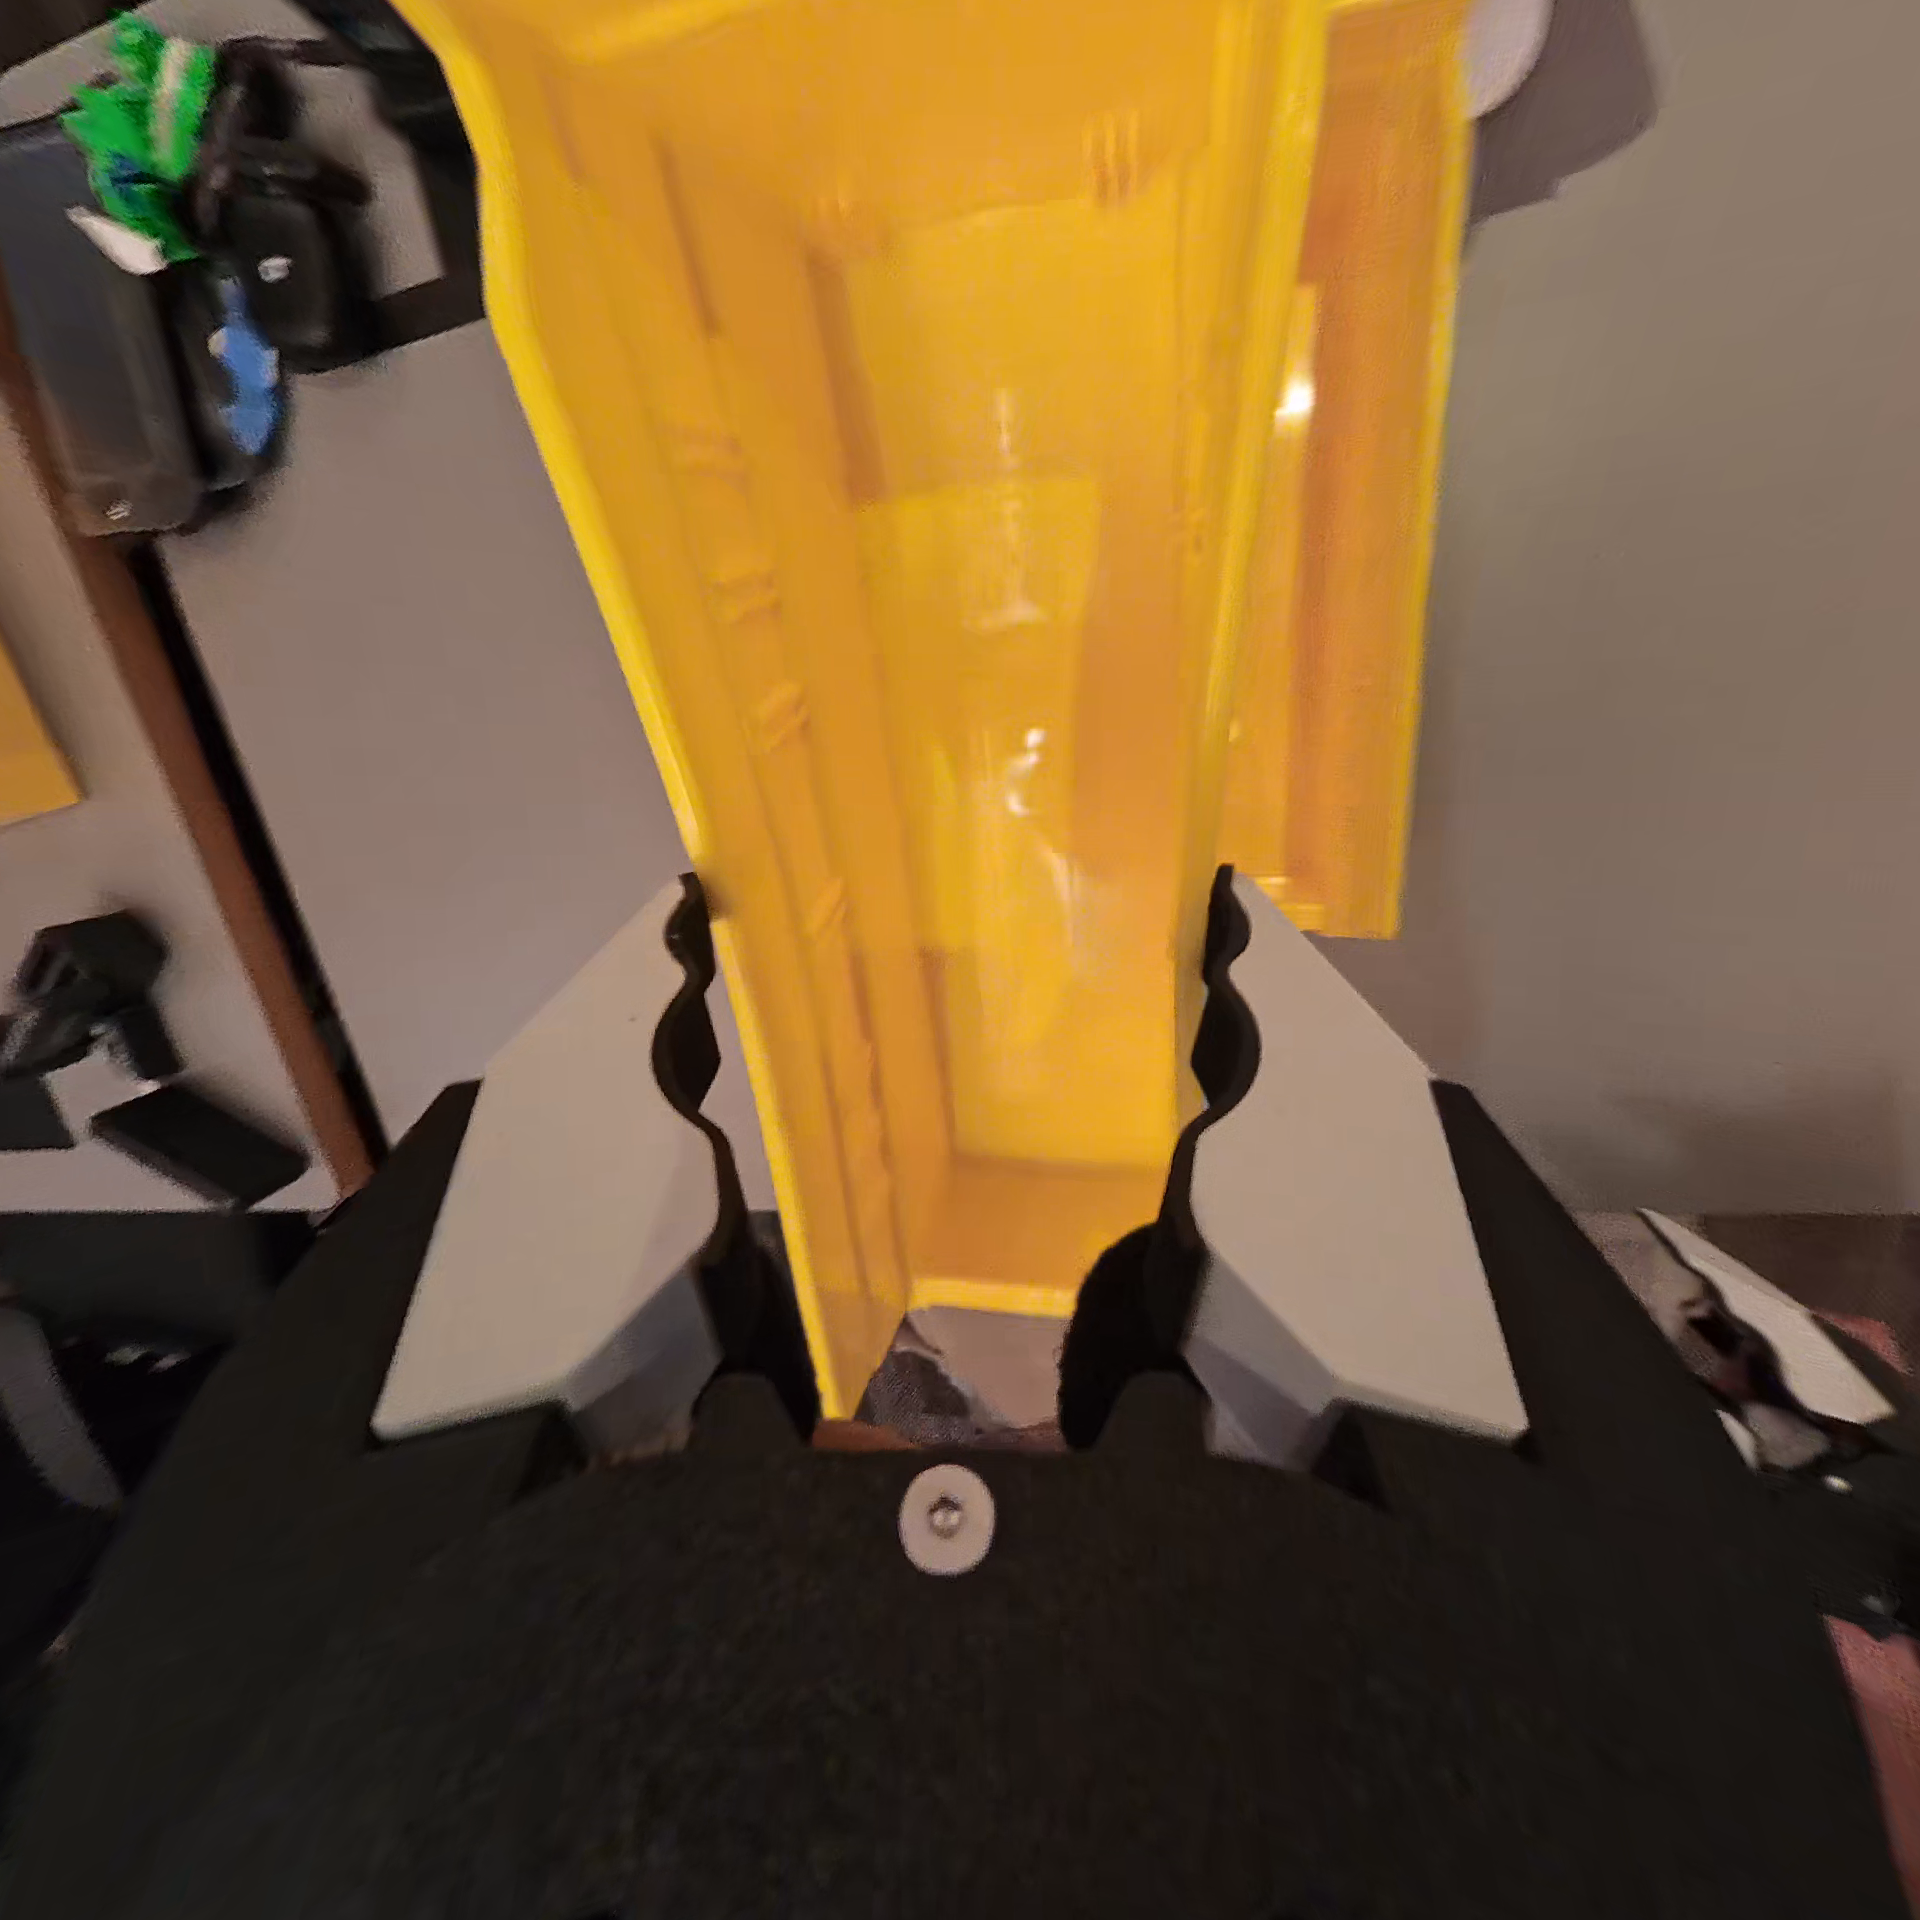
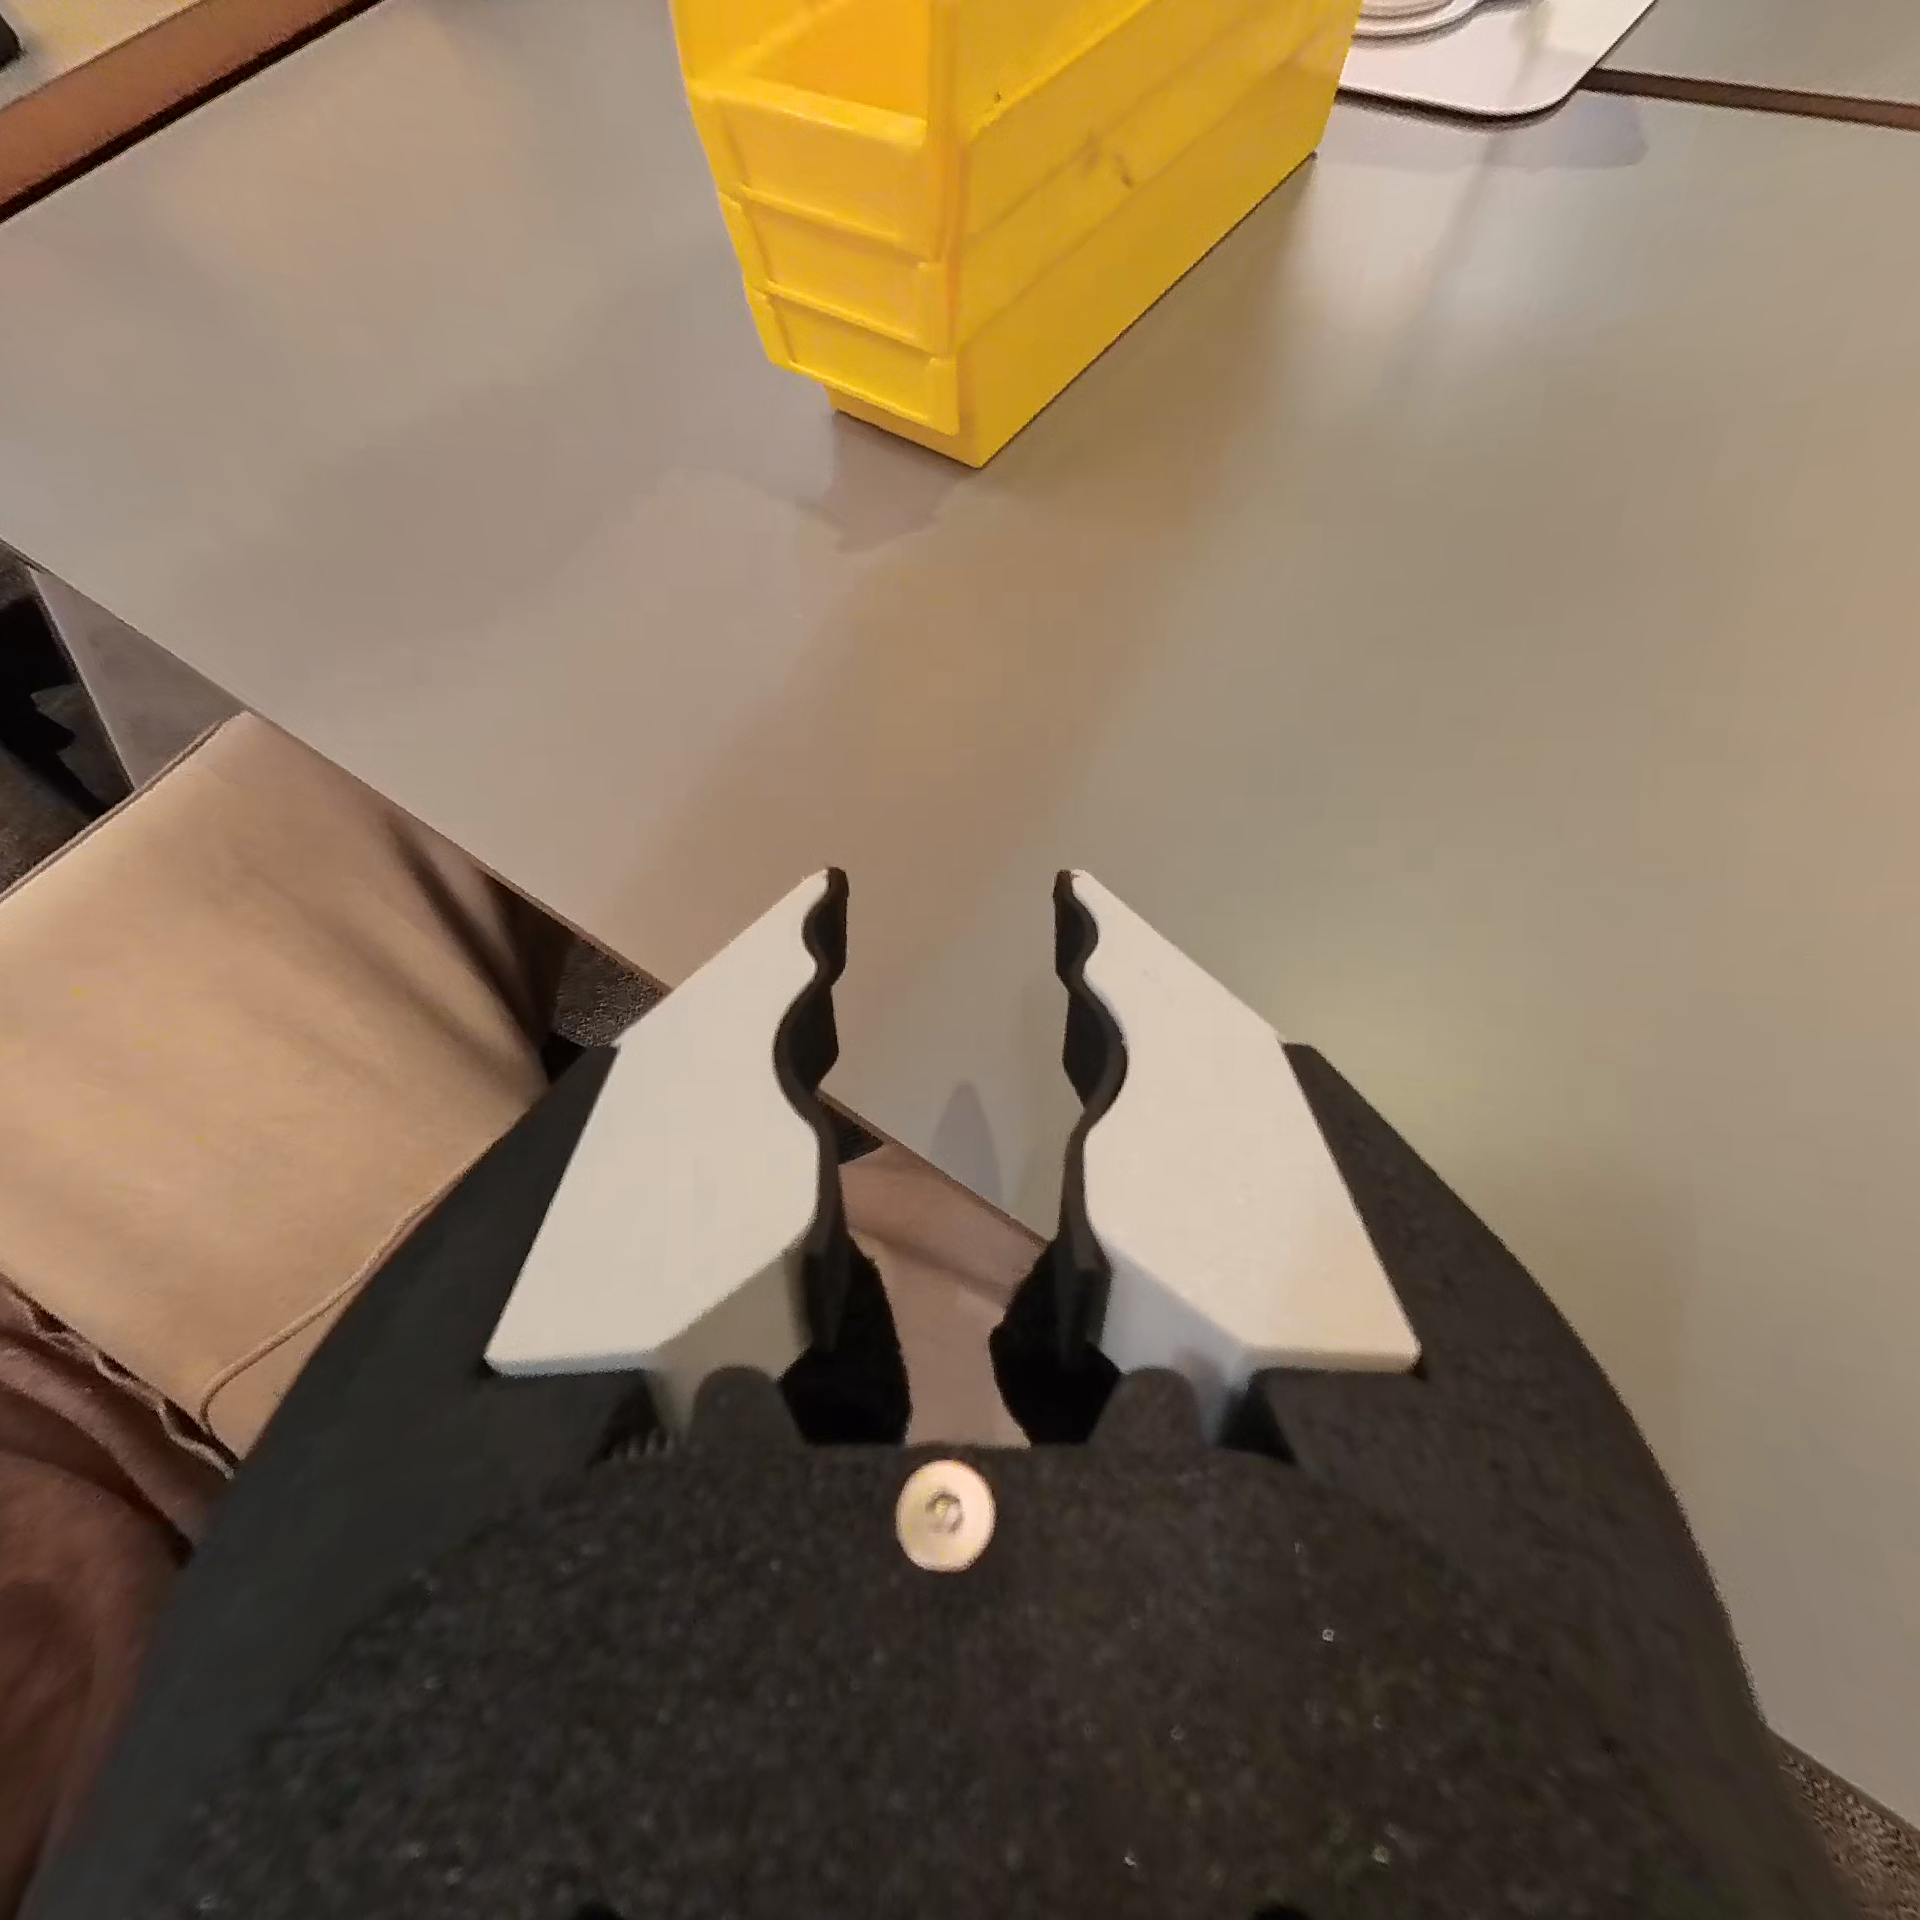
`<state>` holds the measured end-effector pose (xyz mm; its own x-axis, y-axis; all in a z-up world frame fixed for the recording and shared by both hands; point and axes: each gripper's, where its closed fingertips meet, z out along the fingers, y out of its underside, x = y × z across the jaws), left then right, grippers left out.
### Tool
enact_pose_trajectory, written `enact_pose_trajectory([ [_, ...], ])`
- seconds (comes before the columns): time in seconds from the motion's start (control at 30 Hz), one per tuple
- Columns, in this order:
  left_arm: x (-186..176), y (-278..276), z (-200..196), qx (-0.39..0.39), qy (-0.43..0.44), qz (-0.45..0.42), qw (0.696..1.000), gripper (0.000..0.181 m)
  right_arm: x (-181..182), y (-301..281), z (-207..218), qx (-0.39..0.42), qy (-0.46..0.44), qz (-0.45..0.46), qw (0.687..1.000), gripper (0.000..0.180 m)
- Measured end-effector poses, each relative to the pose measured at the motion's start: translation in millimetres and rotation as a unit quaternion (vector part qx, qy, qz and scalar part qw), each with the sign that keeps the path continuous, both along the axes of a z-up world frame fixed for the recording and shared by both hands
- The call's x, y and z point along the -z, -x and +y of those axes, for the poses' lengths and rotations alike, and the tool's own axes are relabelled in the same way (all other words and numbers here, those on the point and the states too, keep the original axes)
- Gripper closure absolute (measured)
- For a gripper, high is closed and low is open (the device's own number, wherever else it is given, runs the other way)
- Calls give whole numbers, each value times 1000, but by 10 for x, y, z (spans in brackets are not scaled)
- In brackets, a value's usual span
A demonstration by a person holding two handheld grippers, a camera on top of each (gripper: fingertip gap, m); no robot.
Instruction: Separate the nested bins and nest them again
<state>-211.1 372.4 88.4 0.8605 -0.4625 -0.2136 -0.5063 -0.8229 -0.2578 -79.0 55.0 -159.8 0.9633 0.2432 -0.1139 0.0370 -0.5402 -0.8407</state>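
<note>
A single yellow bin (image 1: 987,520) is held up in the air in the left wrist view, its open inside facing the camera. My left gripper (image 1: 958,878) is shut on it, one finger on each side of the bin's near end. In the right wrist view a stack of nested yellow bins (image 2: 1039,208) stands on the grey table (image 2: 1351,727) at the far side. My right gripper (image 2: 951,878) is open and empty, hovering over the table's near edge, well short of the stack.
A person's leg in tan trousers (image 2: 208,987) is at the left, below the table edge. A pale mat (image 2: 1486,62) lies behind the stack. Dark gear with green and blue parts (image 1: 177,260) sits at the far left beyond a wooden table edge (image 1: 208,779).
</note>
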Motion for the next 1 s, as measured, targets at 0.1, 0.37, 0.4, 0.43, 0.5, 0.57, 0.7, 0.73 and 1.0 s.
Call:
enact_pose_trajectory([
  [0.1, -18, 438, 158, -24, -5, 29, 999, 88, 32, -1, -22, 0, 4, -9, 1000, 140],
  [0.37, 773, 1250, 655, -65, 41, 55, 996, 88, 152, -23, -28, -1, 24, -13, 1000, 140],
  [0.4, 918, 1304, 715, -65, 49, 55, 995, 88, 158, -17, -27, -1, 25, -11, 1000, 140],
  [0.43, 1065, 1352, 771, -63, 57, 57, 995, 88, 167, -8, -24, -2, 26, -10, 1000, 140],
  [0.5, 1347, 1420, 882, -54, 68, 62, 994, 88, 195, 9, -18, -4, 31, -7, 999, 140],
  [0.57, 1602, 1455, 970, -51, 81, 65, 993, 88, 230, 32, -11, -7, 37, -5, 999, 140],
  [0.7, 1989, 1457, 1139, -46, 99, 61, 992, 88, 296, 81, -10, -16, 49, -4, 999, 140],
  [0.73, 2057, 1457, 1175, -45, 103, 63, 992, 87, 306, 91, -10, -18, 51, -5, 999, 140],
  [1.0, 2430, 1459, 1266, -33, 102, 73, 991, 75, 381, 130, -15, -28, 67, -5, 997, 140],
])
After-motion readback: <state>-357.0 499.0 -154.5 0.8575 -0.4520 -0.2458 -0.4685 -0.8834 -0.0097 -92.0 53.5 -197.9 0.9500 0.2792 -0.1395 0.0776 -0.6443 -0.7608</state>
